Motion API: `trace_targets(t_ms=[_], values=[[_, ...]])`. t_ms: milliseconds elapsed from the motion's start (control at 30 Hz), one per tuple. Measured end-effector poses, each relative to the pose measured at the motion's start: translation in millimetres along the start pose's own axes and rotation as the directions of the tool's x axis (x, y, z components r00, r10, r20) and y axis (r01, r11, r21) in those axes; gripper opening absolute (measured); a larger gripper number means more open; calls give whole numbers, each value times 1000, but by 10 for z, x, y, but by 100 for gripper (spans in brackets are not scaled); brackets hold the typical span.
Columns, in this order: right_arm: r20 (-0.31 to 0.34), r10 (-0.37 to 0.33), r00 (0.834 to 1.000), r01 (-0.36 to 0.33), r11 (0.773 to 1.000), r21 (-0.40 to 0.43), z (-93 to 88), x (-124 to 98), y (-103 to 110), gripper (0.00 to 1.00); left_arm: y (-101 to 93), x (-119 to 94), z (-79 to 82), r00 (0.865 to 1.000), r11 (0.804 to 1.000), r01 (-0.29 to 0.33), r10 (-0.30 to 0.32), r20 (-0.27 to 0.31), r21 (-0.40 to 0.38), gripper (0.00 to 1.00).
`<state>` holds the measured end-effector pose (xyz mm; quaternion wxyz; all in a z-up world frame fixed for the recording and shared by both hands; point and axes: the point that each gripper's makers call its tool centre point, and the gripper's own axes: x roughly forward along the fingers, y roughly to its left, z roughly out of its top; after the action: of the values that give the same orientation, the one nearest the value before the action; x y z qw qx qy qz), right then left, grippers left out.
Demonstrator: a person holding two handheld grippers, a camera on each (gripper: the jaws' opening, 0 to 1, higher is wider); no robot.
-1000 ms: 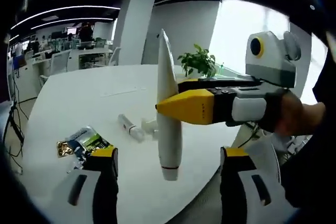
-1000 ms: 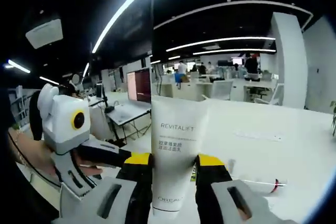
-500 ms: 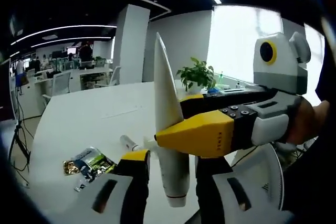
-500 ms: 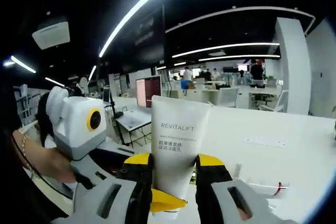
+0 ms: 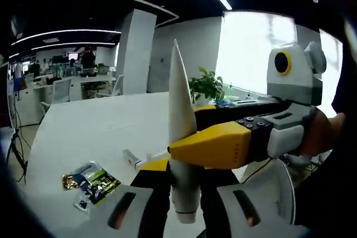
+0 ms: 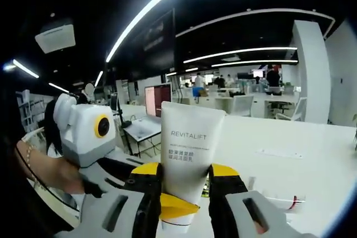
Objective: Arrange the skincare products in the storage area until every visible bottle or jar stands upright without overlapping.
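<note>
White table, office, perhaps sachets.

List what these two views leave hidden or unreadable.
- Tube cap: left gripper view, covered by both grippers' jaws.
- Small print low on the tube: right gripper view, behind a yellow jaw tip.
- Small tube label: left gripper view, too small.
- Packets: left gripper view, print unreadable.
</note>
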<state>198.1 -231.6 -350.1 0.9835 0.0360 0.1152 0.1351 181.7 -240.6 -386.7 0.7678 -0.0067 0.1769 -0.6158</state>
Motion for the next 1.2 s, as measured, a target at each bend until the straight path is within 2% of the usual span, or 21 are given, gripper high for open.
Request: trace_targets(t_ms=[67, 100, 133, 200, 233, 300, 367, 400, 433, 467, 567, 600, 633, 667, 700, 733, 800, 867, 1000, 1133, 1200], values=[[-4, 31, 1000, -31, 999, -8, 2, -8, 7, 25, 13, -7, -13, 1000, 1000, 21, -21, 5, -22, 19], [0, 61, 998, -61, 998, 5, 6, -13, 32, 24, 7, -14, -22, 999, 998, 37, -37, 7, -59, 19], [21, 112, 993, -113, 991, 69, 42, -34, 60, 24, 15, -35, -28, 999, 994, 53, -52, 14, -100, 18], [38, 185, 982, -189, 966, 178, 51, -80, 64, 23, -38, -70, -9, 994, 990, 104, -102, 27, -94, 18], [46, 203, 978, -208, 960, 186, 59, -113, 70, 23, -48, -90, -19, 992, 987, 125, -124, 19, -101, 18], [60, 238, 970, -244, 960, 137, 71, -191, 57, 24, -125, -115, 8, 980, 975, 197, -195, 31, -102, 18], [81, 293, 953, -301, 945, 125, 113, -295, 58, 22, -231, -151, 15, 961, 954, 276, -276, 21, -117, 18], [83, 308, 948, -317, 940, 126, 120, -316, 63, 22, -273, -163, 47, 952, 948, 306, -304, 28, -94, 18], [92, 363, 927, -372, 919, 131, 150, -389, 96, 21, -316, -181, 47, 942, 938, 336, -336, 18, -89, 18], [103, 387, 916, -398, 908, 134, 181, -431, 100, 21, -341, -190, 54, 935, 933, 353, -353, 10, -70, 18], [128, 486, 864, -501, 855, 136, 301, -586, 129, 24, -493, -228, 62, 902, 902, 431, -429, -48, 16, 18], [129, 508, 852, -523, 842, 133, 321, -614, 142, 26, -541, -237, 69, 892, 892, 451, -449, -60, 35, 18], [129, 518, 846, -532, 837, 130, 341, -630, 145, 27, -599, -250, 79, 880, 879, 474, -471, -68, 52, 18], [121, 535, 836, -547, 830, 110, 355, -653, 167, 28, -681, -253, 102, 866, 864, 498, -494, -71, 66, 18], [108, 565, 818, -574, 814, 88, 352, -684, 216, 27, -734, -255, 118, 857, 854, 515, -511, -70, 72, 18], [101, 593, 799, -600, 796, 76, 358, -716, 271, 26, -802, -262, 137, 840, 837, 542, -538, -67, 76, 18], [92, 619, 780, -626, 777, 70, 356, -744, 333, 27, -875, -256, 159, 826, 822, 564, -561, -55, 82, 18], [82, 629, 773, -634, 770, 68, 340, -751, 368, 25, -925, -240, 162, 818, 813, 575, -573, -50, 89, 18], [61, 640, 766, -642, 765, 48, 287, -757, 396, 12, -967, -209, 133, 812, 805, 583, -580, -64, 104, 18], [48, 657, 753, -658, 752, 39, 260, -773, 432, 8, -971, -208, 127, 808, 802, 589, -586, -65, 100, 18], [43, 667, 744, -667, 745, -12, 250, -788, 441, 6, -974, -209, 122, 805, 800, 593, -589, -63, 97, 18]])
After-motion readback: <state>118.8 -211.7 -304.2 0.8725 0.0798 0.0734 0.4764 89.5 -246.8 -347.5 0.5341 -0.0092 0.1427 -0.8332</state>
